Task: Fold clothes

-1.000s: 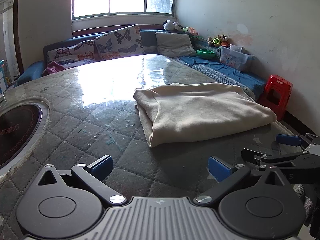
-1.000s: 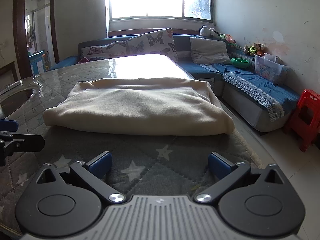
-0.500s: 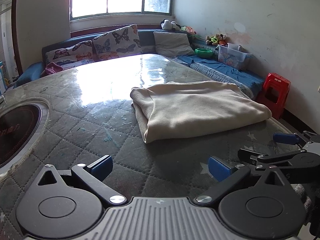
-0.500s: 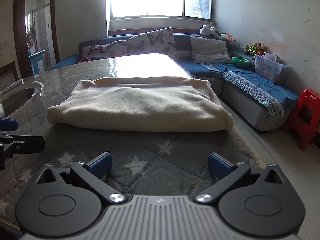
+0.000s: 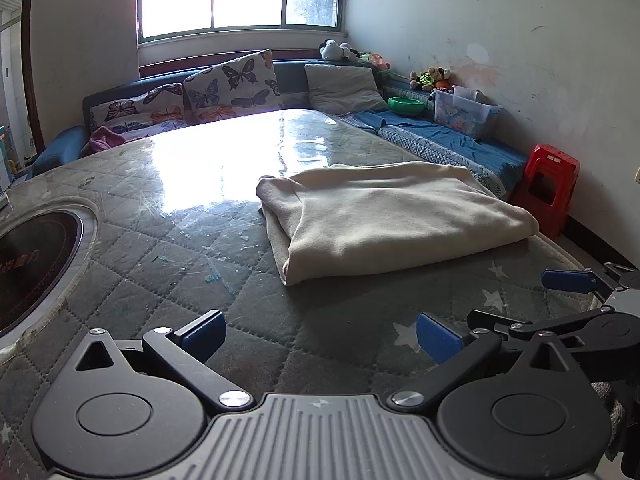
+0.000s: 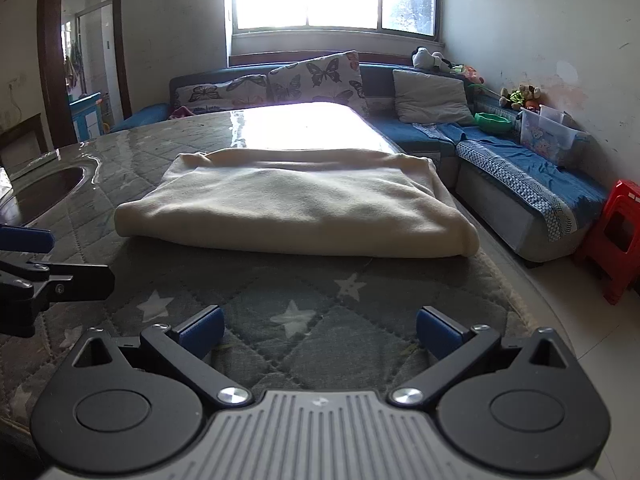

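Observation:
A cream garment lies folded into a thick rectangle on the quilted grey table. It also shows in the right wrist view. My left gripper is open and empty, held back from the garment's near left corner. My right gripper is open and empty, in front of the garment's near long edge. The right gripper's blue fingers show at the right of the left wrist view. The left gripper's finger shows at the left of the right wrist view.
A round inset burner sits in the table at the left. A blue sofa with cushions, toys and a plastic box runs along the back and right. A red stool stands on the floor by the wall.
Both grippers have drawn back from the folded garment, which looks smaller and farther away. Both stay open. The garment has not moved.

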A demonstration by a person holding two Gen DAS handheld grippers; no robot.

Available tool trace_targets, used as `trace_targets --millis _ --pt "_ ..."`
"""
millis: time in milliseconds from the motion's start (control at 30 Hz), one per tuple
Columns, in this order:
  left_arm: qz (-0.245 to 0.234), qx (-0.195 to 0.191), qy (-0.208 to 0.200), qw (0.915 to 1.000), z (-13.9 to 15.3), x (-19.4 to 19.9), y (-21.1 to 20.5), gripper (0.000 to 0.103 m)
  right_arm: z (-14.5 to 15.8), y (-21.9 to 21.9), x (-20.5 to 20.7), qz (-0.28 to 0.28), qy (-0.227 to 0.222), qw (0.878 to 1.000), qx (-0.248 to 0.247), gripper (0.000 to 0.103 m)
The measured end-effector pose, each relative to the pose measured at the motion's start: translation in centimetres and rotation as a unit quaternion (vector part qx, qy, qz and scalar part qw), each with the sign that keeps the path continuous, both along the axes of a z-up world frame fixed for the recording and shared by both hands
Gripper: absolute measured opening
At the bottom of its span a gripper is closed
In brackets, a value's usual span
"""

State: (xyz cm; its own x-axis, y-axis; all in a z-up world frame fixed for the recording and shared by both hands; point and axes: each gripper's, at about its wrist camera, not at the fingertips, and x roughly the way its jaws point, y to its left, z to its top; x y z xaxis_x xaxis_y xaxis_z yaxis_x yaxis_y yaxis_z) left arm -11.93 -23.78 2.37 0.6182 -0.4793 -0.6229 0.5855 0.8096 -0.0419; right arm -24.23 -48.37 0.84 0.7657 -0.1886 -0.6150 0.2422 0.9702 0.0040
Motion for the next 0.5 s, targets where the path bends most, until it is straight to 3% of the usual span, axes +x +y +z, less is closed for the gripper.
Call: trace_targets --millis 500 --pt "0.006 -0.002 -0.002 1.0 0.23 -0.02 0.36 0.103 0.57 0.53 -0.07 0.009 -0.007 1.0 -0.002 0.103"
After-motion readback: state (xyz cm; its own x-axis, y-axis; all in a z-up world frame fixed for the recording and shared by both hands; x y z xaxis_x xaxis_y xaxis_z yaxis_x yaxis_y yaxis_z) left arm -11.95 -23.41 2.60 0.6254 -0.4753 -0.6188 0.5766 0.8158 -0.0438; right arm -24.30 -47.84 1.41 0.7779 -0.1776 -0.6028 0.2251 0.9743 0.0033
